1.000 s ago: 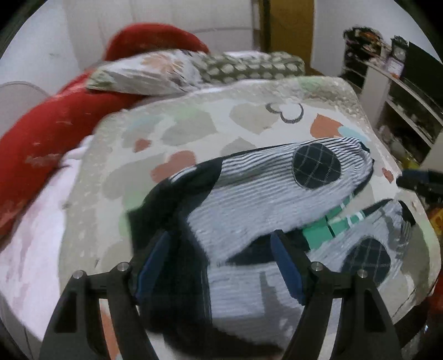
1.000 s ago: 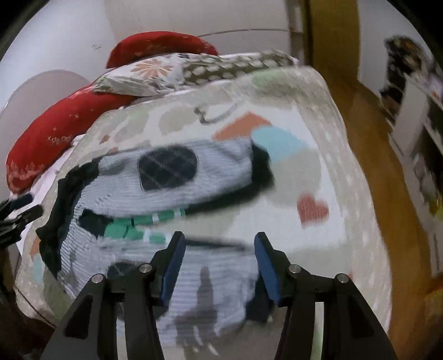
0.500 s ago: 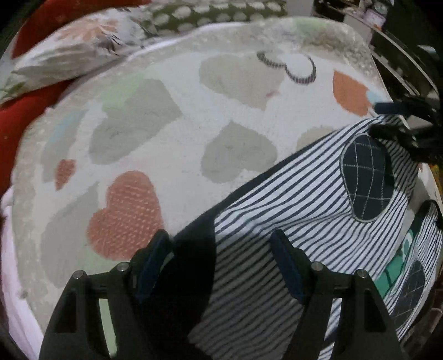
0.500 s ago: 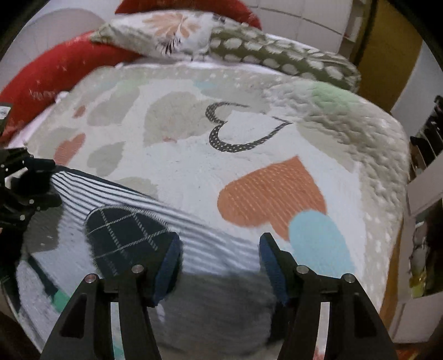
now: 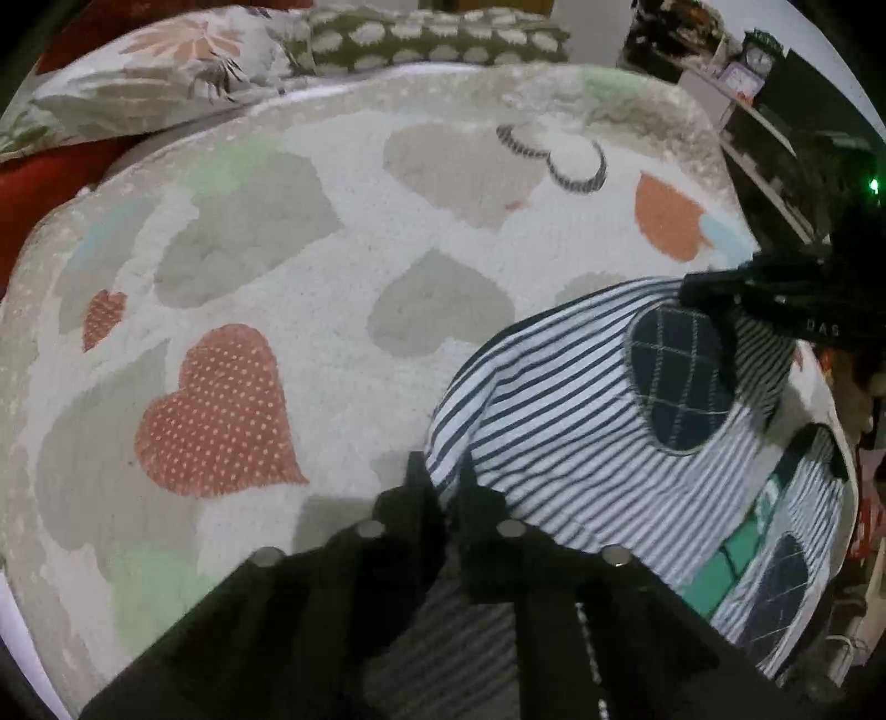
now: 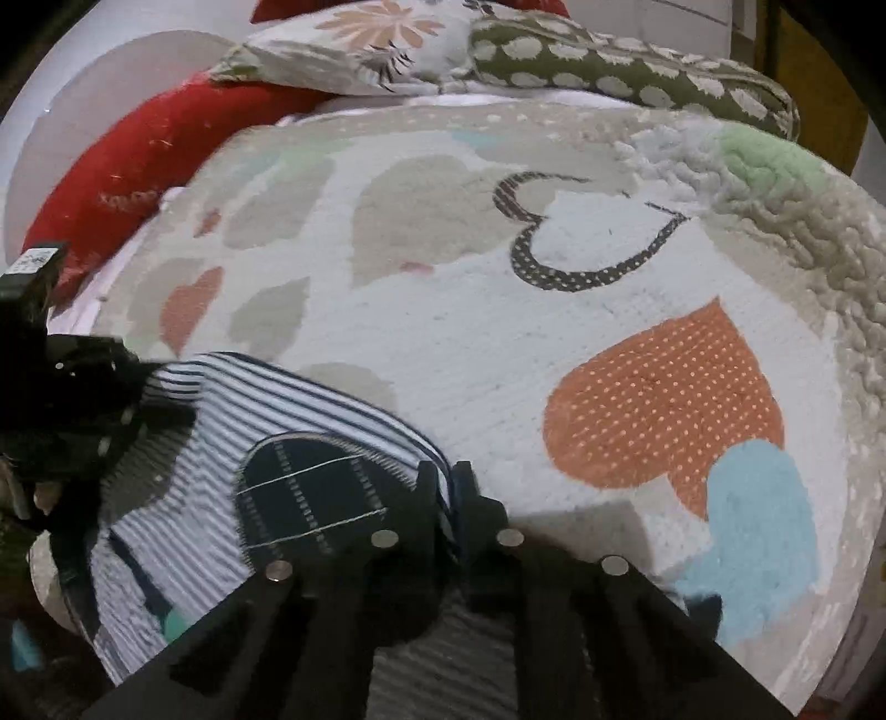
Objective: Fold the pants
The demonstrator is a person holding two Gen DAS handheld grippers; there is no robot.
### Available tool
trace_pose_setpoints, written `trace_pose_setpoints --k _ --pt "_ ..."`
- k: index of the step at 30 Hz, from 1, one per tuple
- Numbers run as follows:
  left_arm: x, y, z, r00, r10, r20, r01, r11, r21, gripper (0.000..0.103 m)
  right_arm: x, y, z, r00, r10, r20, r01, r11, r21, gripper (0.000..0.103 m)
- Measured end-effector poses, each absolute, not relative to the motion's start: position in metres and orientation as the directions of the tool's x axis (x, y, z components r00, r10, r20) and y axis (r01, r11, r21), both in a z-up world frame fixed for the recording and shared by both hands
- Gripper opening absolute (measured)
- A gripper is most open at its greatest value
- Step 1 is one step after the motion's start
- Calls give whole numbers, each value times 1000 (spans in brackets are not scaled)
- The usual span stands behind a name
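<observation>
The pants (image 5: 581, 443) are white with dark stripes, dark checked oval patches and green bands. They lie on the heart-patterned blanket (image 5: 332, 310) of a bed. My left gripper (image 5: 446, 471) is shut on the far edge of the pants at one end. My right gripper (image 6: 449, 482) is shut on the same edge at the other end, beside a checked patch (image 6: 310, 498). Each gripper shows in the other's view: the right one (image 5: 775, 282) at the right, the left one (image 6: 83, 382) at the left.
Floral and dotted pillows (image 6: 498, 50) and a red cushion (image 6: 144, 160) lie along the head of the bed. Shelves with small items (image 5: 764, 111) stand to the right of the bed. The blanket's edge (image 6: 830, 277) drops off at the right.
Both grippers were open above the pants' far edge. Both have now shut on that edge, and the cloth is bunched at the fingertips.
</observation>
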State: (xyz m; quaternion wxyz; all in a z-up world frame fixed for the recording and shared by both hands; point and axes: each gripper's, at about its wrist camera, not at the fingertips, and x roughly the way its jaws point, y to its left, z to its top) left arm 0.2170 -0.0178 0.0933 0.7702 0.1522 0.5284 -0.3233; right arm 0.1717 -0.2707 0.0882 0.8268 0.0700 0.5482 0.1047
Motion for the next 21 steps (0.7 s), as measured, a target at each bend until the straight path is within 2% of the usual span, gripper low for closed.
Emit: trace_pose_setpoints --k 14,21 --pt "94 13 168 457 -360 -813 616 787 -2 7 58 -243 165 552 242 -798 -115 970 215 5" --pt "16 37 160 544 -341 -766 579 814 48 7 -28 -221 157 575 308 -758 -131 949 285 5"
